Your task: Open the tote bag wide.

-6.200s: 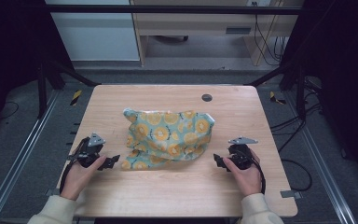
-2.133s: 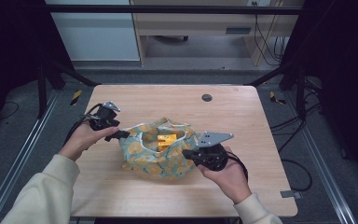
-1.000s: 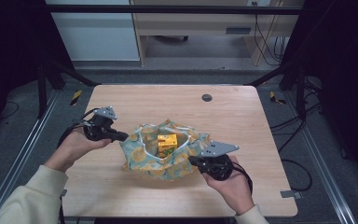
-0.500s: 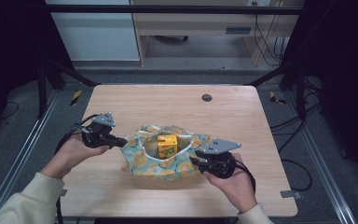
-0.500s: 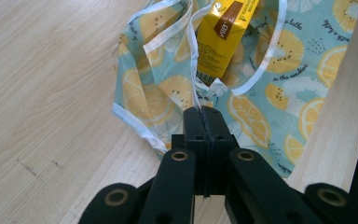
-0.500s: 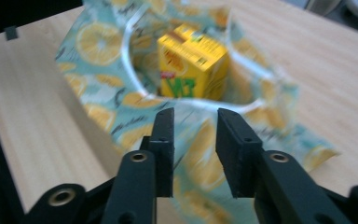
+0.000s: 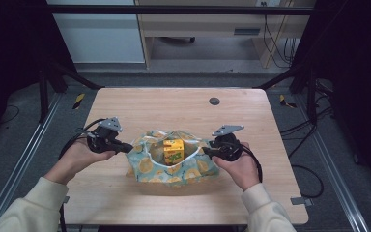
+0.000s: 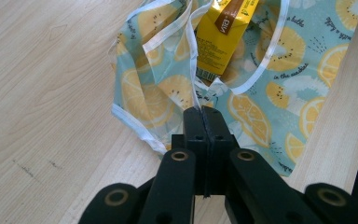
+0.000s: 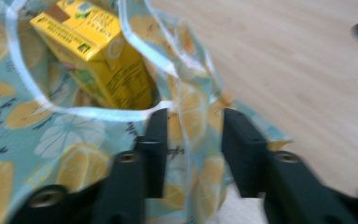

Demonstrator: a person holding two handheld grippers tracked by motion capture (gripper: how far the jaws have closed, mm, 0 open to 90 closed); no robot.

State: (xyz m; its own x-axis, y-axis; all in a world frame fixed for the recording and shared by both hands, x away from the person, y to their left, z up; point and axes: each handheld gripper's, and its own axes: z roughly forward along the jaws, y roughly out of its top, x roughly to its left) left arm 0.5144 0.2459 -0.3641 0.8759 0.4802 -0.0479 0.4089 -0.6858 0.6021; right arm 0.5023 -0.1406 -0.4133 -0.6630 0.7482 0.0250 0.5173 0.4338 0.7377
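While both grippers flank the bag:
Left gripper (image 8: 203, 114): clamped on lemon-print bag (image 7: 174, 166) rim.
Right gripper (image 9: 193, 122): jaws apart, straddling rim.
Yellow carton (image 7: 173, 150): inside bag.

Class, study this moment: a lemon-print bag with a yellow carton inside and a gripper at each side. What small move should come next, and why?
Probably close the right gripper on the bag edge. Its jaws stand open astride a fold of fabric, while the left gripper is already shut on the opposite rim, and the carton sits in the open mouth.
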